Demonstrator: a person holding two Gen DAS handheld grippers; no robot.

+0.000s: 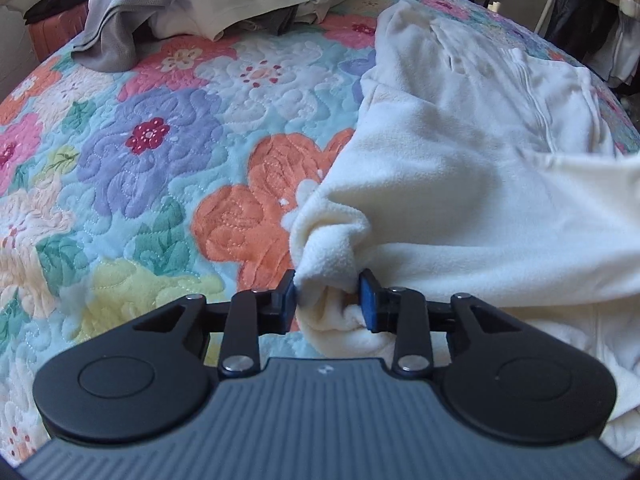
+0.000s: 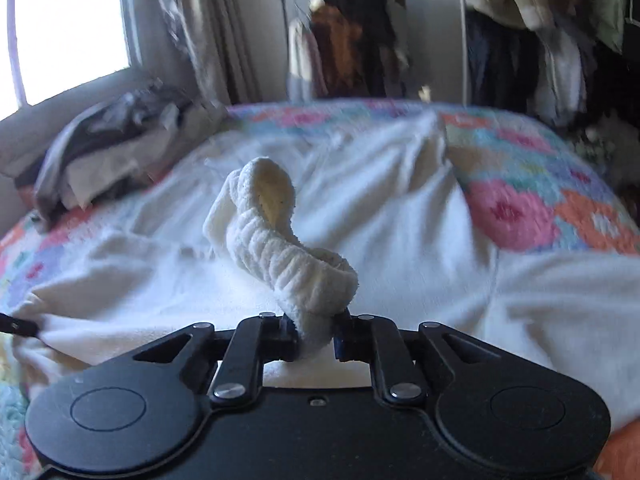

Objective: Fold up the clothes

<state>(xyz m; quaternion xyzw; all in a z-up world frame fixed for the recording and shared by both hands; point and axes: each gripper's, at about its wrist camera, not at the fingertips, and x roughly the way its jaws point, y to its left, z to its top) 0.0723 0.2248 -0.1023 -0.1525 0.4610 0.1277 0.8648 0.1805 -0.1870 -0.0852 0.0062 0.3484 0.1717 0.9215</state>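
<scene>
Both tools, left tool (image 1: 328, 300) and right tool (image 2: 316, 334), grip one cream fleece garment (image 1: 460, 184).

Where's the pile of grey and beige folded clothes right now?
The pile of grey and beige folded clothes sits at the far left of the floral quilted bedspread in both wrist views, left of the cream fleece garment, below the window.

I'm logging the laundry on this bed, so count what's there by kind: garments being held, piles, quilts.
Cream fleece garment, held by left gripper and right gripper: 1
Pile of clothes: 1
Floral quilt: 1
Total: 3
</scene>
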